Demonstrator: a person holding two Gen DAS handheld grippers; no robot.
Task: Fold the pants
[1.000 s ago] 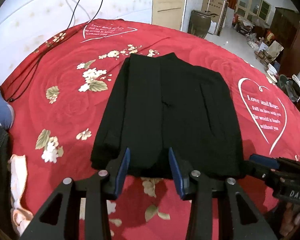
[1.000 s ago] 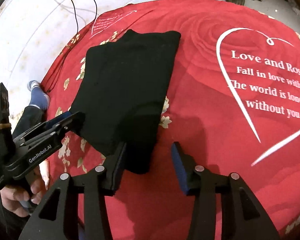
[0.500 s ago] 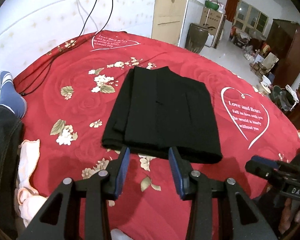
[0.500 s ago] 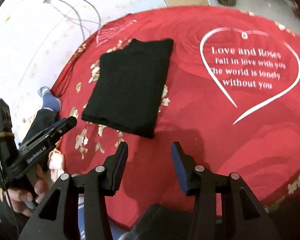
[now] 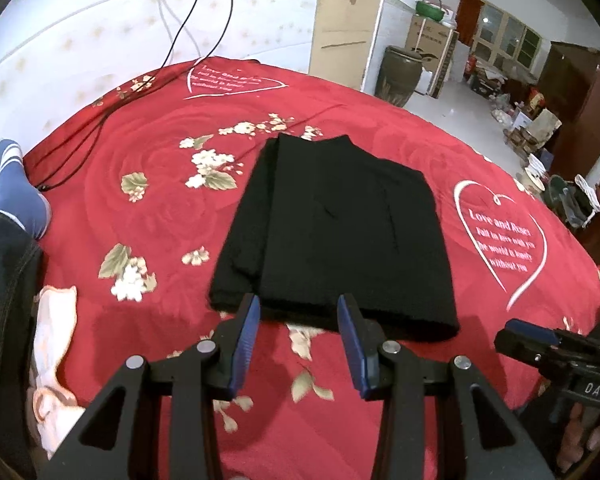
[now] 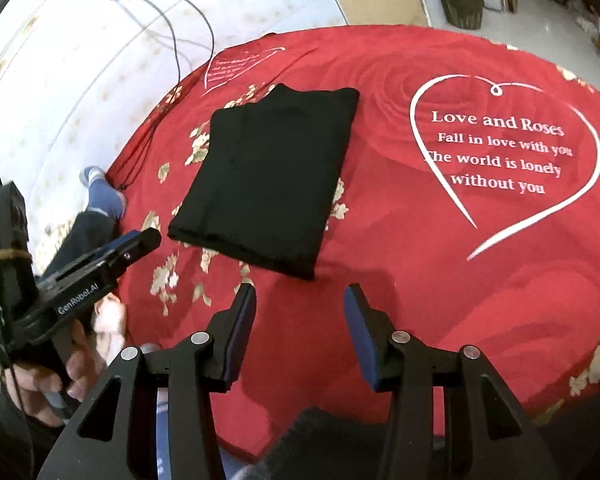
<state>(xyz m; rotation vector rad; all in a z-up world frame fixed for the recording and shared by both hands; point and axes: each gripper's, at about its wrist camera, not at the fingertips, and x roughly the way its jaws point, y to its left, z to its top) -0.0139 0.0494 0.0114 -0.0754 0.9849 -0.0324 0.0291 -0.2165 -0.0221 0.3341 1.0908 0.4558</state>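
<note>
The black pants [image 5: 340,236] lie folded into a compact rectangle on the red bedspread [image 5: 148,184], near the middle of the bed, flat and free of both tools.

Left gripper [image 5: 298,340]: the jaws stand apart with nothing between them. In the left wrist view the near folded edge of the pants sits just beyond the blue pads [image 5: 244,340], slightly overlapped in the picture by the fingertips; whether they touch the cloth cannot be told. The gripper points down at the bedspread in front of the garment.

Right gripper [image 6: 300,332]: the jaws are released and empty. In the right wrist view the pants [image 6: 272,176] lie ahead and to the left of the tips, clearly apart from them, with bare red cloth between. The near right corner of the fold is the closest part.

The left gripper [image 6: 112,256] also shows in the right wrist view, held in a hand [image 6: 40,380], its tip beside the near left corner of the pants without touching.

A white heart with lettering [image 6: 500,152] is printed on the bedspread to the right of the garment. Black cables [image 5: 100,132] trail over the far left edge of the bed.
</note>
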